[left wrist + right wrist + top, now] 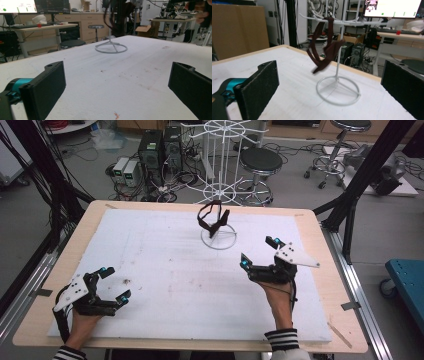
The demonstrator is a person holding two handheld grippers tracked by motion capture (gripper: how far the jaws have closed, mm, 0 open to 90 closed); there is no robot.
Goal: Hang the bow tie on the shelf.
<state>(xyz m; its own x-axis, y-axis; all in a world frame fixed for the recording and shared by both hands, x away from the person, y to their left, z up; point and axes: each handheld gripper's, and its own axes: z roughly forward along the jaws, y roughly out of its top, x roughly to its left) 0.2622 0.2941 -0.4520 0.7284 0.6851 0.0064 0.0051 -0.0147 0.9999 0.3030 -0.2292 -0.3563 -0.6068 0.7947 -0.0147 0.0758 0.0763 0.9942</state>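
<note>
Risk sits mainly with the stand (218, 240): it looks light, a thin white pole on a ring base, and a sideways pull on the strap (212, 220) could likely tip or drag it across the white mat (165, 270). The strap, a dark looped band, hangs from one of the stand's upper arms, ahead of the right gripper (260, 253) and a little to the left of its fingers, clear of them. In the right gripper view the strap (324, 52) dangles just above the gap between the pads (262, 85), with its lower end off the mat. A grab at that loose end may close on one layer only, or snag the loop on the arm's tip instead of lifting it free. The strap shows blurred there, so it may be swinging, which would make the pinch easier to miss.

The right gripper has its fingers spread wide and holds nothing. The hand (277, 295) rests low over the mat, wrist straight, fingers aimed forward and left toward the stand. The left gripper (115, 282) is also spread and empty, well apart from the stand, which lies far ahead and to the right of its fingers. That hand (82, 320) sits near the table's (320, 245) near edge, tilted inward. From the left gripper view the stand's base (111, 47) lies far beyond the pads (47, 85).
</note>
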